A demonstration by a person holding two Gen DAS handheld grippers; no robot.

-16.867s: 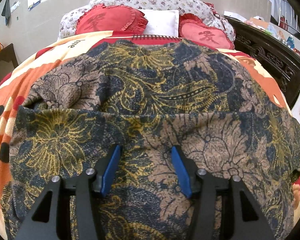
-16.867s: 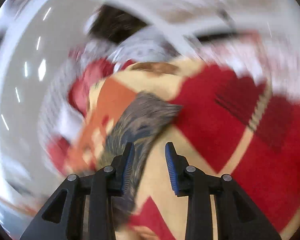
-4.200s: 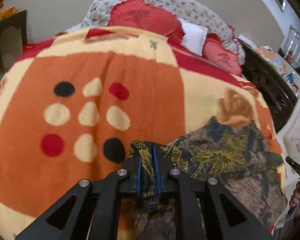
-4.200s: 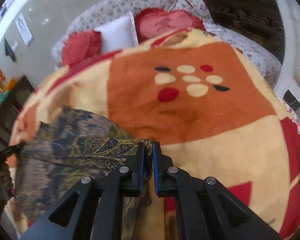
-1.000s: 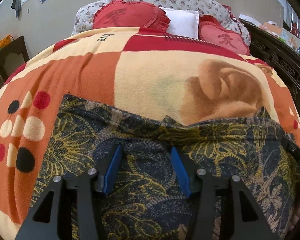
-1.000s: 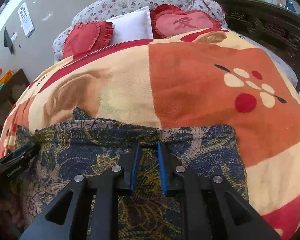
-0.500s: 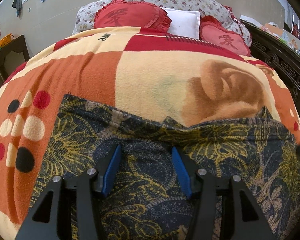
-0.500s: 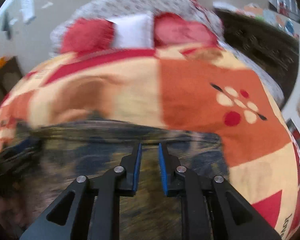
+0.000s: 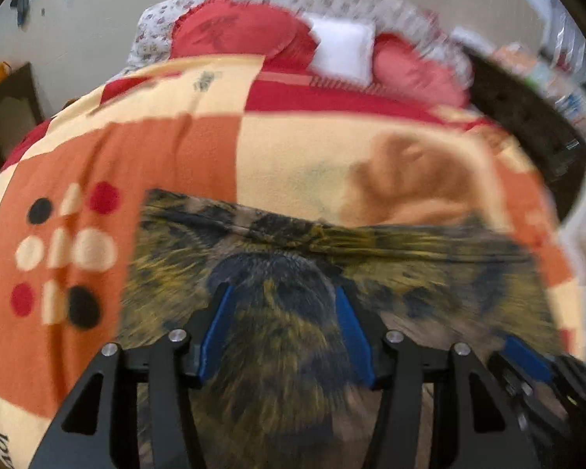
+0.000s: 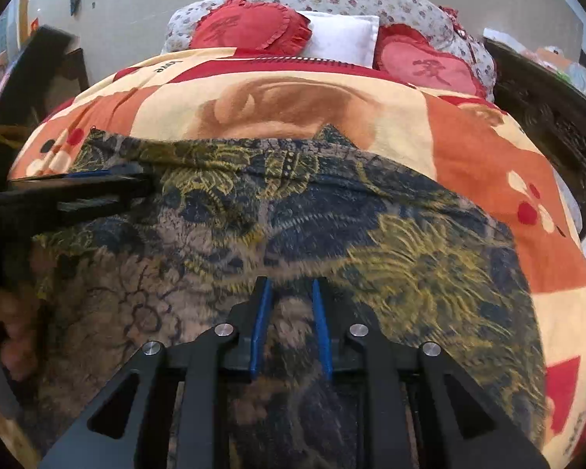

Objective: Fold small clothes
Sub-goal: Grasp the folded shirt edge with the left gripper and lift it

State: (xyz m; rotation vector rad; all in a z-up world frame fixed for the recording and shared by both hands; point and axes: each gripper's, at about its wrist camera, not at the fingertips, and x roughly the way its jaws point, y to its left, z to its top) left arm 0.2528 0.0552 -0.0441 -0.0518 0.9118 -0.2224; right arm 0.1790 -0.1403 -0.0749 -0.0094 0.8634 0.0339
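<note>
The bed (image 10: 488, 156), covered by an orange, cream and red blanket (image 9: 293, 148), carries the one piece of work in sight: a dark floral garment (image 10: 332, 226) lying across the near part of the blanket, below the pillows. It lies as a broad band with a fairly straight far edge, and it looks doubled over at least once, so the first fold seems done, though the layers cannot be counted. The cloth is still wide from side to side and rumpled near its far edge, so further folds and some smoothing appear to remain. The left gripper (image 9: 285, 328) hovers over the garment's middle, its fingers spread apart and empty. The right gripper (image 10: 289, 324) is opening its narrowly parted fingers above the cloth, with nothing between them.
</note>
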